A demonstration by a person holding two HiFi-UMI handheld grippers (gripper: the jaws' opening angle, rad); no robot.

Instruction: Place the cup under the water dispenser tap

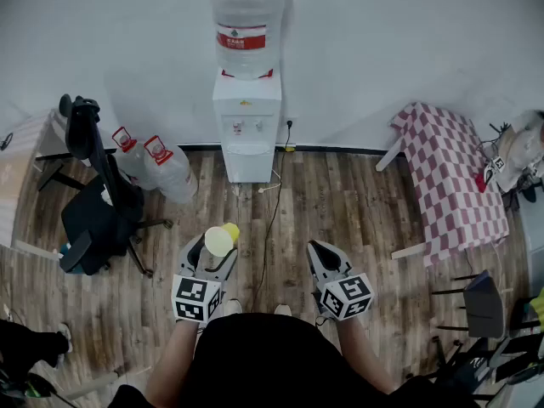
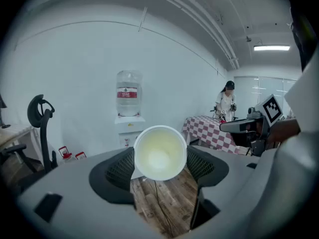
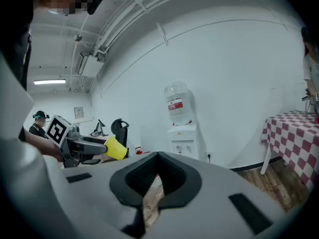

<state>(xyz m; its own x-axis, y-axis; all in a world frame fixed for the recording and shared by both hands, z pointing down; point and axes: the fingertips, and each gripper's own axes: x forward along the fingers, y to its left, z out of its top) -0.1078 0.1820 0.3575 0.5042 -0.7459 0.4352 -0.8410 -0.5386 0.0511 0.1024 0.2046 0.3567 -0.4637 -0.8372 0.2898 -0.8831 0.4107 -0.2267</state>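
Note:
A yellow cup (image 1: 220,240) lies on its side between the jaws of my left gripper (image 1: 214,247), which is shut on it above the wooden floor. In the left gripper view the cup (image 2: 159,152) shows its empty mouth to the camera, with a pad pressing on each side. The white water dispenser (image 1: 246,134), with a large bottle on top, stands against the far wall, well ahead of both grippers. My right gripper (image 1: 321,252) is held beside the left one, shut and empty (image 3: 158,171). The right gripper view shows the cup (image 3: 115,148) off to its left.
A black office chair (image 1: 98,211) and two spare water bottles (image 1: 161,168) stand left of the dispenser. A checkered table (image 1: 450,177) is at the right, with a dark chair (image 1: 476,304) nearer me. A cable (image 1: 272,219) runs across the floor. Another person (image 2: 227,101) stands by the table.

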